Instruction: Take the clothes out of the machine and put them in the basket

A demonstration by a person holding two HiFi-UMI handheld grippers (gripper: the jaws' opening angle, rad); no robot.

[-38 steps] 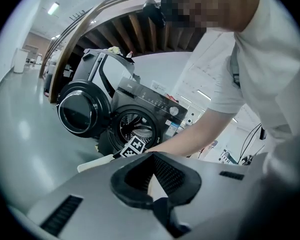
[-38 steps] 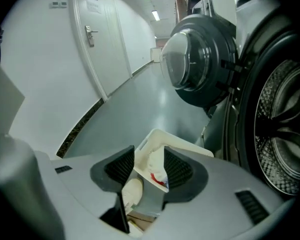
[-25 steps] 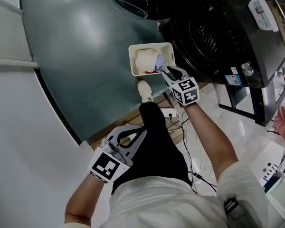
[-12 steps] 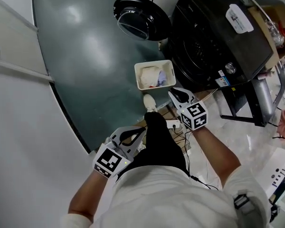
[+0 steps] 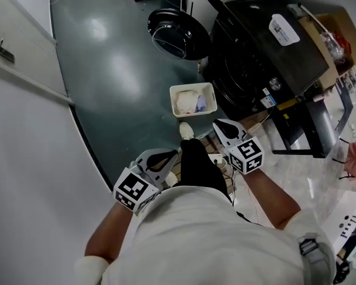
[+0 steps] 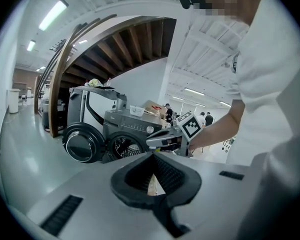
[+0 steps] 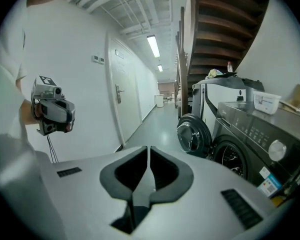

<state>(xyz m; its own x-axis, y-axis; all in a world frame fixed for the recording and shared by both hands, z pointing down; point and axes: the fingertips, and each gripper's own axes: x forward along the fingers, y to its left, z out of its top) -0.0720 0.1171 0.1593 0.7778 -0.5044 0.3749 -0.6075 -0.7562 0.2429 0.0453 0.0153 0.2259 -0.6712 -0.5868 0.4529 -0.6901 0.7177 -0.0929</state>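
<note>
The white basket (image 5: 173,100) stands on the grey floor in front of the dark washing machine (image 5: 255,52), with light and bluish clothes (image 5: 190,102) in it. The machine's round door (image 5: 177,33) hangs open; its drum (image 6: 124,148) looks dark. My right gripper (image 5: 216,123) hovers near the person's foot, well short of the basket. Its jaws are closing and look shut with nothing between them (image 7: 148,148). My left gripper (image 5: 175,153) is held by the person's left hip, its tips together and empty (image 6: 153,154).
A white power strip and cables (image 5: 216,159) lie on the floor by the person's shoe (image 5: 186,129). A white wall with a door (image 5: 24,58) runs along the left. A metal stand (image 5: 302,129) and a cardboard box (image 5: 335,28) sit to the right of the machine.
My right gripper has lifted off the clothes in the basket, drawn back toward the person and shut. The left gripper has risen too. The basket looks smaller and farther.
</note>
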